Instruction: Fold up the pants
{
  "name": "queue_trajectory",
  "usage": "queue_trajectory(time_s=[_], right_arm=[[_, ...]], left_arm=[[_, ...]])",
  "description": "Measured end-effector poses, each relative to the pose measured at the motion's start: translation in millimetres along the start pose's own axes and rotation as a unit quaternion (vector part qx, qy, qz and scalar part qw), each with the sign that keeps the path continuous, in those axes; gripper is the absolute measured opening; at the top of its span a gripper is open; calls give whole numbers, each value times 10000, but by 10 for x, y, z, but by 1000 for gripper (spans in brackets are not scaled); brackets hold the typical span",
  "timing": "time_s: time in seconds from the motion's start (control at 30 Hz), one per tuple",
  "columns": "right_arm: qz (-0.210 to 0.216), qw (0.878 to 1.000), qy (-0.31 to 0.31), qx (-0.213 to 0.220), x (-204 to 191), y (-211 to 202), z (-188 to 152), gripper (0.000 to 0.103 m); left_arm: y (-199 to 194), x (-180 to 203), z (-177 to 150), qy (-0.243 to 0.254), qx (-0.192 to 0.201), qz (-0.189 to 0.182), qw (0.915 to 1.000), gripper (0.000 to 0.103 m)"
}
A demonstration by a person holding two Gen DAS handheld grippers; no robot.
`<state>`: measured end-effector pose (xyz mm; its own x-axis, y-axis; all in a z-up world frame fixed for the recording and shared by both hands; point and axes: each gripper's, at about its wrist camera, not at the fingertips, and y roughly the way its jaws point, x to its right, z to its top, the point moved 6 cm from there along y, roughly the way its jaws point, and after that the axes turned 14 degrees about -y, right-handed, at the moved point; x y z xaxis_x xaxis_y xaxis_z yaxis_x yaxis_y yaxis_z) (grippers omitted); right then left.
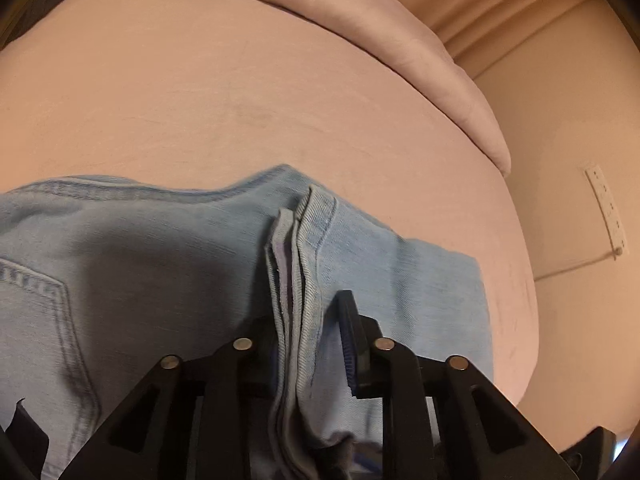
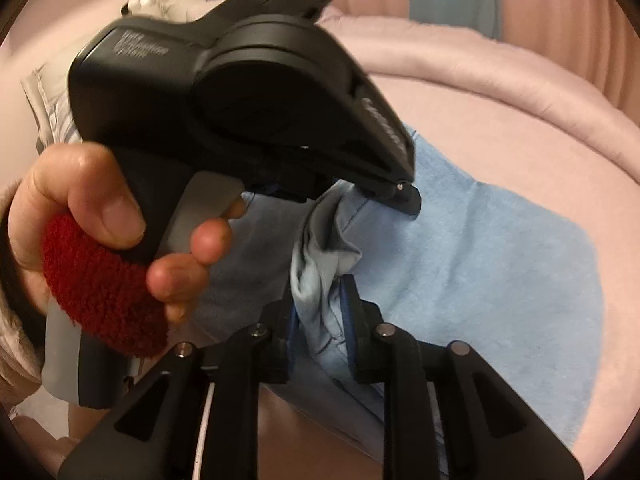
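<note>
Pants [image 1: 160,248], light blue denim, are seen lying on a pink bed cover [image 1: 240,80]; a pink blanket [image 1: 360,32] is bunched along the far edge. Back pocket stitching is visible at lower left of the left wrist view, so the seat side is up there.

Progress: a fold is judged already made, since several denim layers are stacked and a bundle of hems/edges has been brought over onto the flat part near the pocket. Whether one more fold is left can't be told; most of the garment is out of frame. The bundle hasn't yet been laid flat or smoothed.

Left gripper [image 1: 310,344]: narrow gap; layered denim edges run up betw. the fingers. The right-side pad looks clear of the cloth; the left side is hidden behind the cloth. Judged a slack hold at most, prob. letting go.

Right gripper [image 2: 320,312]: part open; a crumpled wad of denim sits betw. the blue pads, looking loose rather than pinched.

In the right wrist view the left gripper's body is seen just ahead and to the left, held by a hand [image 2: 100,220] with a red fuzzy band [image 2: 100,280] around it. Both tools are close together over the same bundle, pointed down at the bed.
</note>
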<state>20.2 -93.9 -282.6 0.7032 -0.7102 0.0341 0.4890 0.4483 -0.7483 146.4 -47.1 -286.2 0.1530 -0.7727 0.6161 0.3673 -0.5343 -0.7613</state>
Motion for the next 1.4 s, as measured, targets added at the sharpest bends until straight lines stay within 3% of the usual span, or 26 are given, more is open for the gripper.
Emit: queue_trajectory(time_s=[0.03, 0.2, 0.37, 0.5, 0.63, 0.77, 0.87, 0.93, 1.0, 1.2, 1.27, 1.4], right_arm=[[123, 9998, 95, -81, 14, -2, -20, 34], [472, 9973, 546, 94, 231, -371, -142, 36], [504, 9878, 1293, 708, 766, -946, -227, 36], [-421, 9823, 1746, 533, 1357, -1089, -356, 37], [-545, 9810, 1842, 250, 1597, -960, -301, 23], [-518, 9852, 1632, -5, 1684, -728, -142, 17], [-481, 9861, 1562, -302, 1855, -548, -255, 15], [-499, 9836, 1563, -746, 1922, -385, -398, 14], [-387, 9817, 1591, -974, 1950, -230, -546, 9], [-271, 9791, 1919, -615, 1972, -340, -601, 7], [-314, 9787, 1977, -445, 1913, -439, -578, 18], [-334, 9844, 1727, 2, 1673, -838, -569, 19]], left_arm=[[-39, -13, 5, -4, 27, 30, 10000, 22], [-524, -159, 51, 438, 608, 519, 9958, 23], [-708, 21, -83, 821, 728, 384, 9932, 23], [-596, 325, -430, 1196, 372, -81, 9921, 23], [-234, 733, -770, 1701, -44, -264, 9851, 23], [110, 1041, -1108, 2107, -433, -334, 9760, 23], [343, 1106, -1378, 2369, -716, -252, 9686, 23], [471, 1017, -1458, 2313, -746, -115, 9699, 23], [448, 954, -1455, 2236, -638, -264, 9722, 23], [199, 760, -1243, 1888, -871, -432, 9772, 23], [-3, 659, -1092, 1882, -516, -401, 9799, 23], [-368, 332, -780, 1737, 139, -121, 9846, 23]])
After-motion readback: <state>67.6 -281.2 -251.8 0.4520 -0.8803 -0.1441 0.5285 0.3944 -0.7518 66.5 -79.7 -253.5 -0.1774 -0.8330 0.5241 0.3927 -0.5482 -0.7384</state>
